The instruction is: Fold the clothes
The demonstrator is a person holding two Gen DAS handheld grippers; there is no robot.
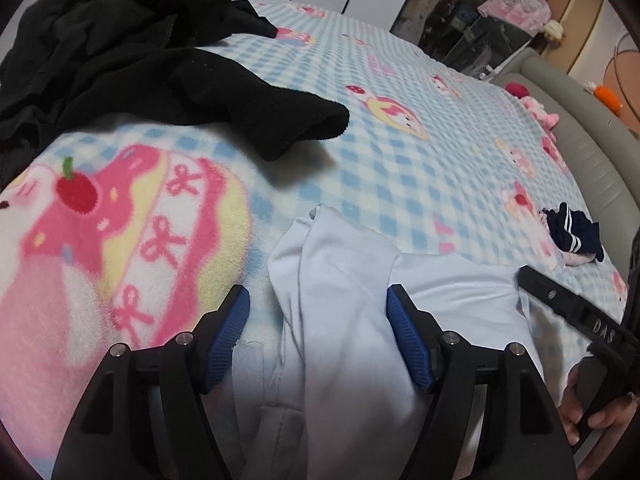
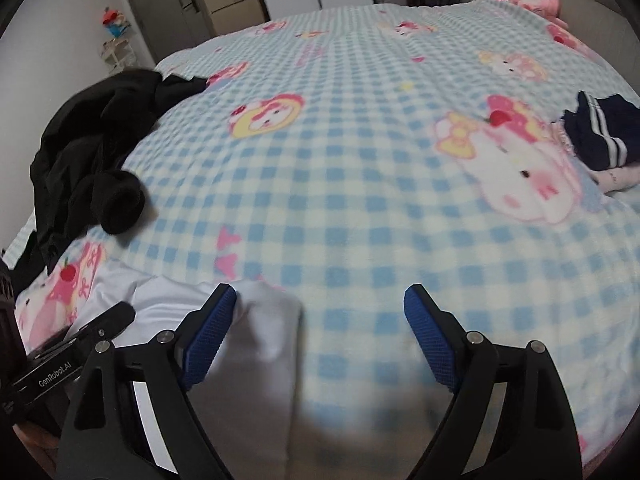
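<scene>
Left gripper (image 1: 318,300) nearest the lens, jaws wide apart, blue pads (image 1: 408,336) clear of the cloth; a raised fold of the pale blue garment (image 1: 340,280) sits between them, not pinched. Garment lies on the near edge of the checked cartoon blanket (image 1: 400,140), spreading toward the right gripper (image 2: 320,300). Right gripper's jaws also spread wide; a corner of the same pale garment (image 2: 264,320) lies just against its left pad (image 2: 208,336), the rest of the gap is over bare blanket (image 2: 340,200). A hand (image 1: 592,412) grips the right tool's handle. Black clothing heap (image 1: 120,48) at far left, 1 sleeve trailing onto the blanket. Small navy item with white stripes (image 2: 600,132) well apart on the right, over something pink.
</scene>
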